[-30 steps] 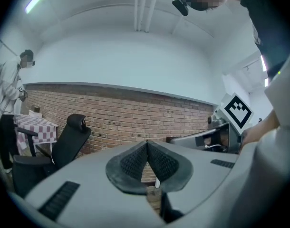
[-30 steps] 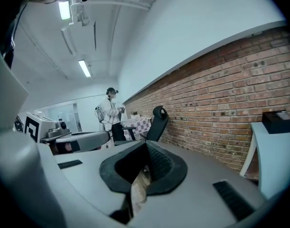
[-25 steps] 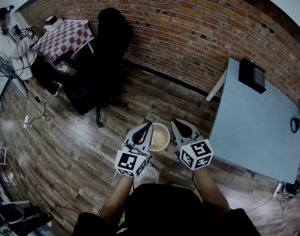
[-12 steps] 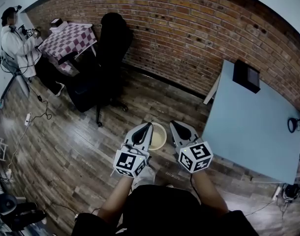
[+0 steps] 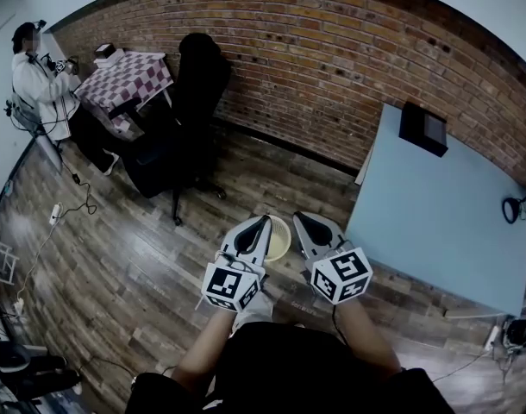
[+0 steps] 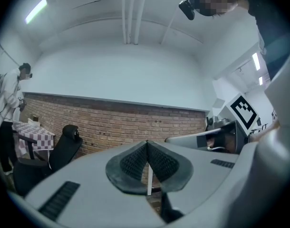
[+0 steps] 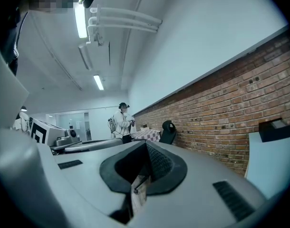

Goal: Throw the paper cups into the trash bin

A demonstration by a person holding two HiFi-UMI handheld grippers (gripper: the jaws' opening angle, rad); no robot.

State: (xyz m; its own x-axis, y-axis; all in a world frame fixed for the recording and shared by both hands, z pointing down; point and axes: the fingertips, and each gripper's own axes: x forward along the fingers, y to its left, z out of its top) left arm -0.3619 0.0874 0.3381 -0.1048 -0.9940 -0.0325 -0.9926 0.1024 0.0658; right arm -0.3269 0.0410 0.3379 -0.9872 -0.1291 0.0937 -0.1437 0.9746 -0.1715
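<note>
Evidently, one paper cup [image 5: 278,240], pale and wide-mouthed, hung above the wood floor [image 5: 134,257] between both tools: left claw [image 5: 261,224] closed on one side of its rim, right claw [image 5: 300,221] closed on the opposite side, a thin paper wall showing between each pair of pads. Cup contents: none visible, interior looked bare. Step in hand, as judged: carrying the cup to disposal. No trash bin showed in any view. Next move would call for finding it, bringing the cup over its mouth, then parting both claws together. Blue desk [image 5: 444,222] at right bore a black box [image 5: 421,128], contents hidden.
</note>
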